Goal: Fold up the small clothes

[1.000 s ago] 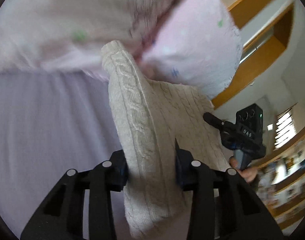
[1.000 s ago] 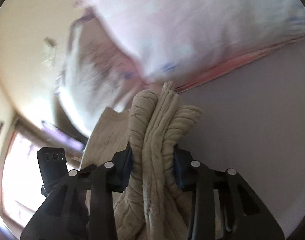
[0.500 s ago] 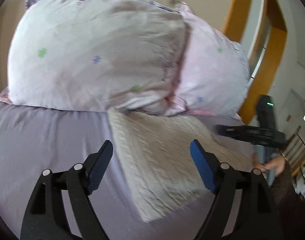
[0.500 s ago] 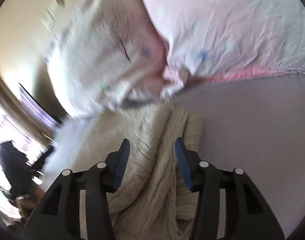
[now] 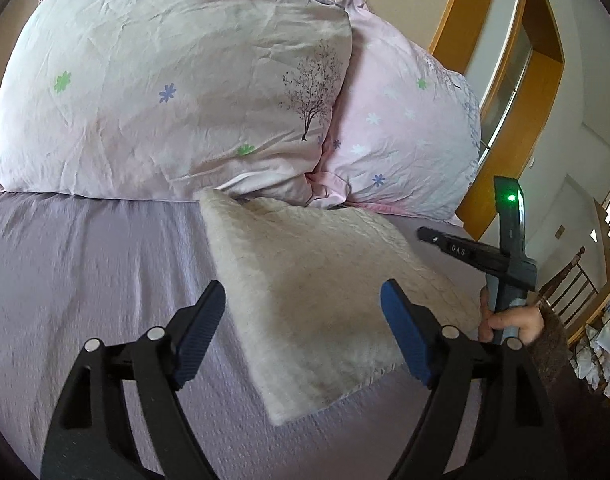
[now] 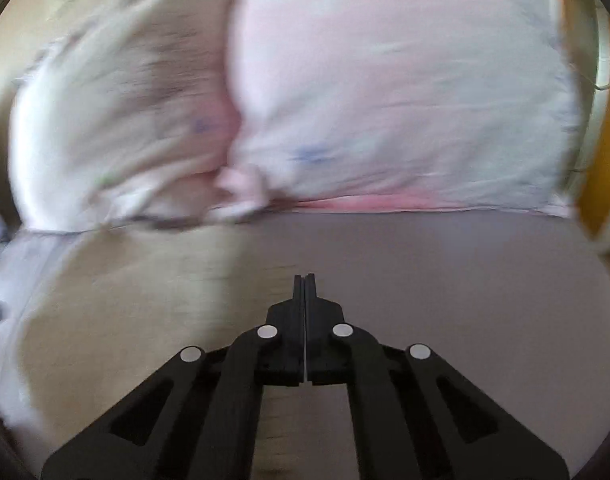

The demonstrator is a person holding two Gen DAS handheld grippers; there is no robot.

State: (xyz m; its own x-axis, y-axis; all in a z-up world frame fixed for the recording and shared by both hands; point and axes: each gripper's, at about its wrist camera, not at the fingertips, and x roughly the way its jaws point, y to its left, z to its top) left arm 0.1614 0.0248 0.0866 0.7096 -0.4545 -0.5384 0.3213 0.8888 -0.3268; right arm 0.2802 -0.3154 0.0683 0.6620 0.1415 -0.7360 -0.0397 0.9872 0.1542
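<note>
A folded cream cable-knit sweater (image 5: pixel 317 292) lies flat on the lilac bedsheet (image 5: pixel 85 280), its far edge against the pillows. My left gripper (image 5: pixel 305 320) is open and empty, held just above the sweater's near part. My right gripper (image 6: pixel 305 280) is shut and empty over the sheet; the sweater (image 6: pixel 145 300) shows blurred to its left. The right gripper (image 5: pixel 457 246) also shows in the left wrist view, at the sweater's right edge.
Two flower-print pillows (image 5: pixel 177 88) (image 5: pixel 401 132) stand behind the sweater. A wooden frame (image 5: pixel 517 128) and a wooden chair (image 5: pixel 569 284) stand at the right. The pillows (image 6: pixel 385 100) fill the top of the right wrist view.
Both grippers let go of the sweater, which now lies flat on the bed. The left gripper opened wide and drew back. The right gripper closed empty and swung right.
</note>
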